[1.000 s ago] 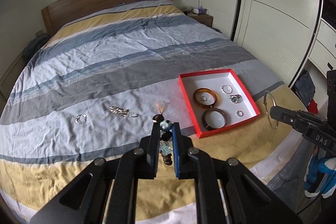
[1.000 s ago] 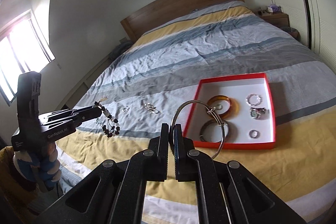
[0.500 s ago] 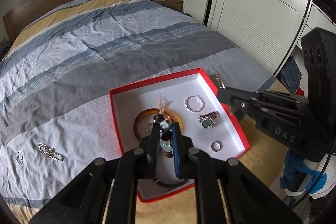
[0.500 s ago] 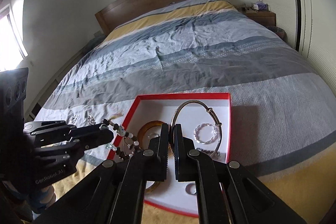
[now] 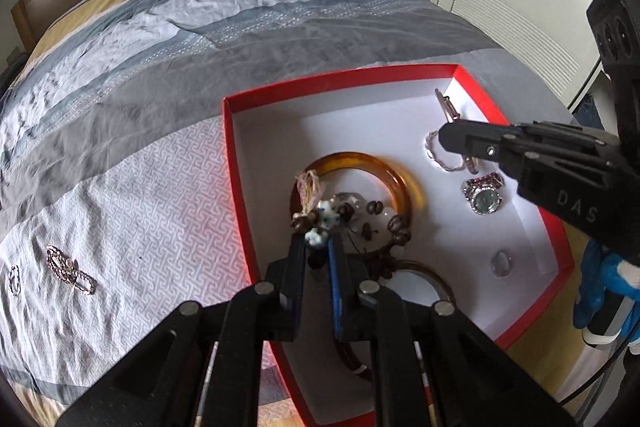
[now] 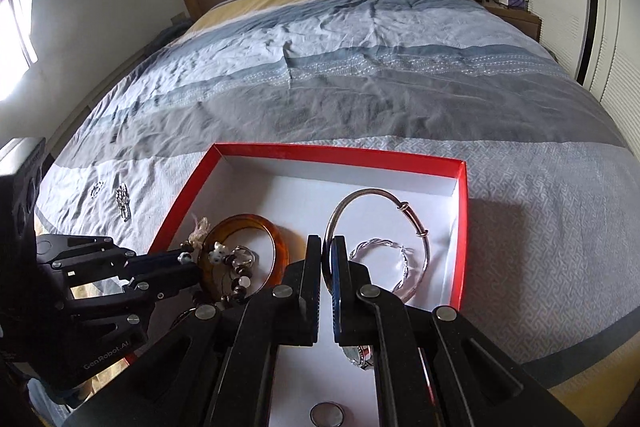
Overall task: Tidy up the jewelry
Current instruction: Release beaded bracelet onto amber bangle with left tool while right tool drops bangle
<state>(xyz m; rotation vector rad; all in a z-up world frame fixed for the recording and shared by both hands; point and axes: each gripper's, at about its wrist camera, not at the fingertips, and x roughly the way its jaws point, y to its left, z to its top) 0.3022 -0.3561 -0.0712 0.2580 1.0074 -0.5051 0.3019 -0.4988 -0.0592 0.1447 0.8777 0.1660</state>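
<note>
Beads (image 5: 320, 227) sit pinched in your left gripper (image 5: 318, 255); your right gripper (image 6: 327, 259) pinches the bangle (image 6: 376, 223) (both over the box (image 6: 462, 227)).

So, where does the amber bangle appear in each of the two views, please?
Left wrist view: the amber bangle lies in the middle of the picture, in the red box, just beyond the left claw and its bead bracelet.
Right wrist view: it lies left of centre, in the box's near left part.
Shared landmark: the twisted silver ring.
</note>
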